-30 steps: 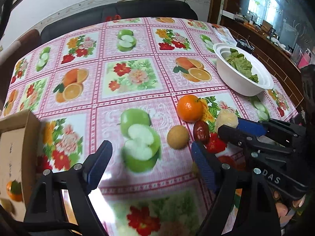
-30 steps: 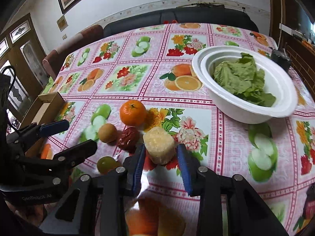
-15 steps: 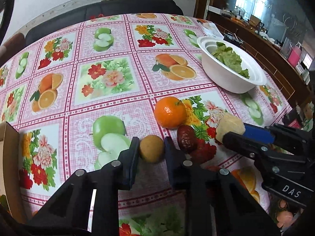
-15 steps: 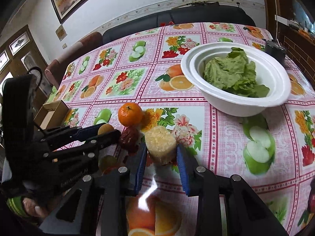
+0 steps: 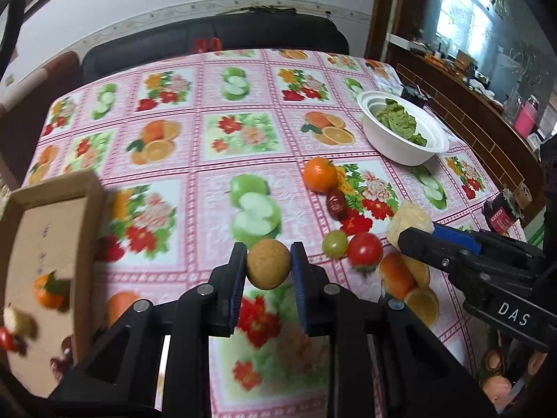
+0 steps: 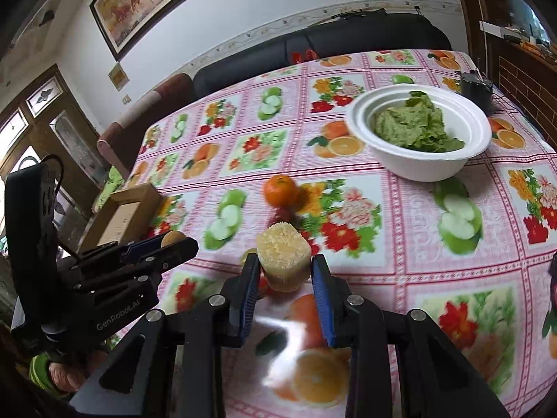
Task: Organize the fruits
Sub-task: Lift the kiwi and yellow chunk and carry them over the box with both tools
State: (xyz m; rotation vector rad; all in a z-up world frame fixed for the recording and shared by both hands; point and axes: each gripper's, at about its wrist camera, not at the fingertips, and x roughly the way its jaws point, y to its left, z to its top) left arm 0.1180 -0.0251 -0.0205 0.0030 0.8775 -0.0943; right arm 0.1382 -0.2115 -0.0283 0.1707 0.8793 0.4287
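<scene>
Two containers sit on the fruit-print tablecloth: a white bowl at upper right holding green leaves, and a cardboard box at the left edge with a tangerine and blurred small fruits inside. Lower centre, the left gripper clamps a brown round fruit. The right gripper grasps a pale yellow chunk. An orange, date, grape and tomato lie loose mid-table.
</scene>
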